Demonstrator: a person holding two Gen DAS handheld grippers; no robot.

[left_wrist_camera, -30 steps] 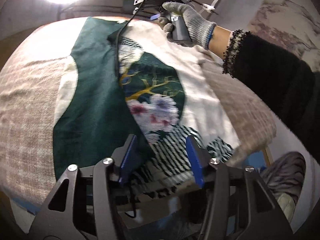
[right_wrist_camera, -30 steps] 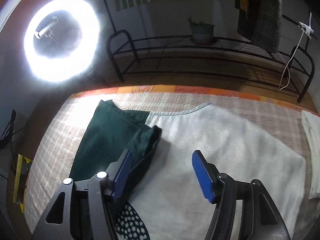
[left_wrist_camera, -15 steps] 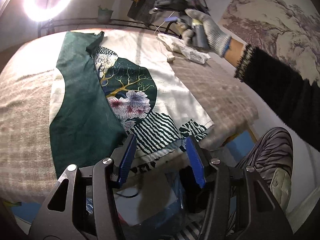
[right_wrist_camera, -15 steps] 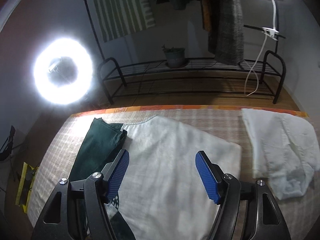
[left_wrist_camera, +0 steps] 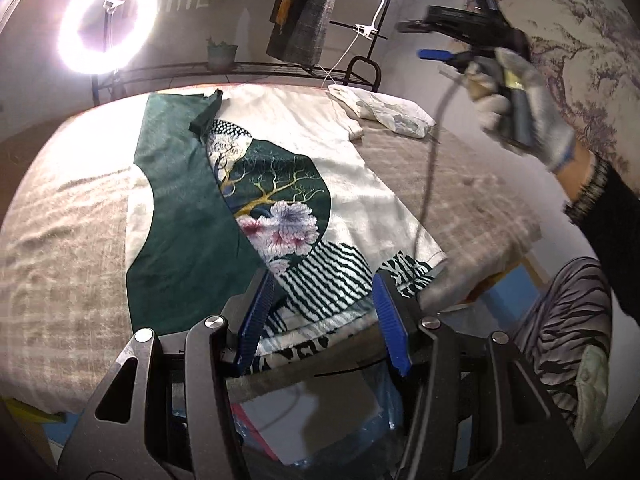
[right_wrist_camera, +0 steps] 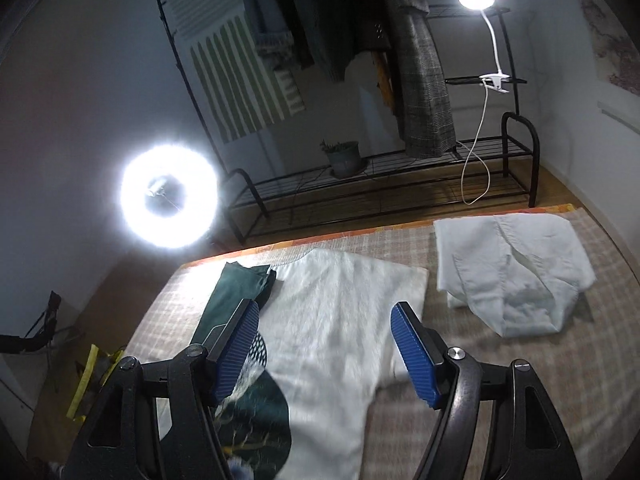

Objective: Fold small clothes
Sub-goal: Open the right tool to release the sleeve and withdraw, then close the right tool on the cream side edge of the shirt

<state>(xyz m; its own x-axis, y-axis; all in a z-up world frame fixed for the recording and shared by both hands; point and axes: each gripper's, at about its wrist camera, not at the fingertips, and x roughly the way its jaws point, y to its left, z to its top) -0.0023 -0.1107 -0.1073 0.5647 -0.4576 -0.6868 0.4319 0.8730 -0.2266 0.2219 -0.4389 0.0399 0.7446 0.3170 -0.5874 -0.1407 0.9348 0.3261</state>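
A white and dark green shirt [left_wrist_camera: 280, 200] with a tree-and-flower print lies flat on the checked table cloth [left_wrist_camera: 60, 240]; its green left side is folded over the print. The shirt also shows in the right wrist view [right_wrist_camera: 340, 320]. My left gripper [left_wrist_camera: 320, 316] is open and empty, above the shirt's near hem at the table's front edge. My right gripper [right_wrist_camera: 324, 352] is open and empty, raised above the shirt's right side; in the left wrist view it [left_wrist_camera: 460, 56] is held high by a gloved hand [left_wrist_camera: 520, 108].
A crumpled white garment [right_wrist_camera: 512, 272] lies at the table's far right corner and shows in the left wrist view [left_wrist_camera: 388, 112]. Behind the table stand a ring light [right_wrist_camera: 168, 196], a black rack [right_wrist_camera: 380, 184] with a plant pot and hanging clothes, and a clip lamp [right_wrist_camera: 476, 0].
Both grippers have pulled back and risen from the shirt. The right gripper has lifted away from the collar area to the right, and more of the room and white garment came into view.
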